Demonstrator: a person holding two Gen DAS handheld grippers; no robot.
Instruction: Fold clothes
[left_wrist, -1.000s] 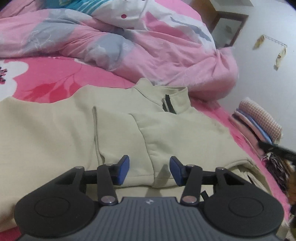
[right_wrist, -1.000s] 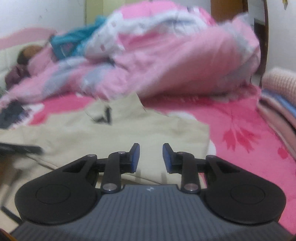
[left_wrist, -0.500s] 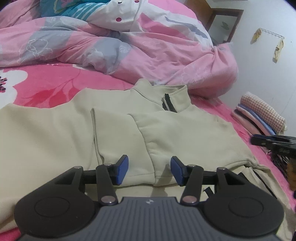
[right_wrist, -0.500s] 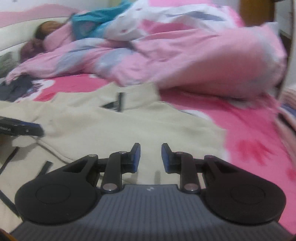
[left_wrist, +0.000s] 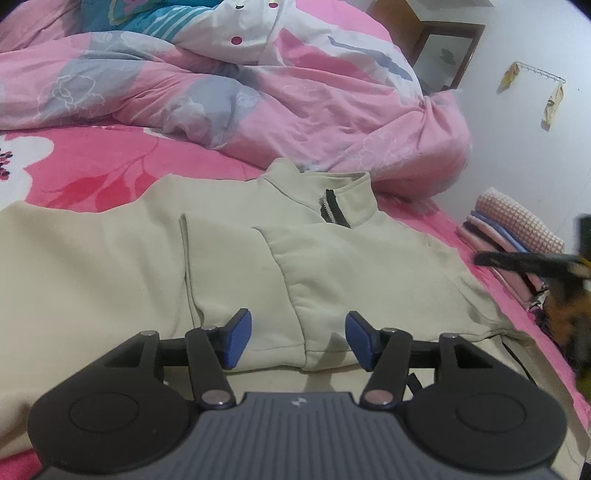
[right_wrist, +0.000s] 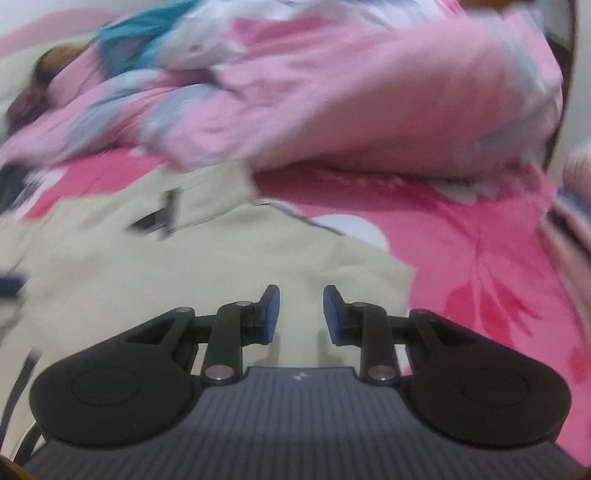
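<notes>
A cream zip-neck sweatshirt (left_wrist: 155, 258) lies flat on the pink floral bed, collar and dark zipper (left_wrist: 334, 210) toward the far side, one sleeve folded across its chest. My left gripper (left_wrist: 298, 341) hovers just over the folded sleeve's cuff edge; its jaws are opening, with only cloth below them and nothing pinched. In the blurred right wrist view the same sweatshirt (right_wrist: 184, 266) fills the lower left. My right gripper (right_wrist: 301, 314) stands narrowly open above the garment's right side, holding nothing. The right gripper's black body shows as a blur at the left wrist view's right edge.
A rumpled pink, grey and white duvet (left_wrist: 258, 92) is heaped behind the sweatshirt. A stack of folded clothes (left_wrist: 513, 232) sits at the bed's right side by the white wall. Pink flowered sheet (right_wrist: 480, 258) lies bare to the right of the garment.
The left gripper's jaws have spread wider while it stayed put. The right gripper has swept sideways toward the garment's right side; its view is now blurred.
</notes>
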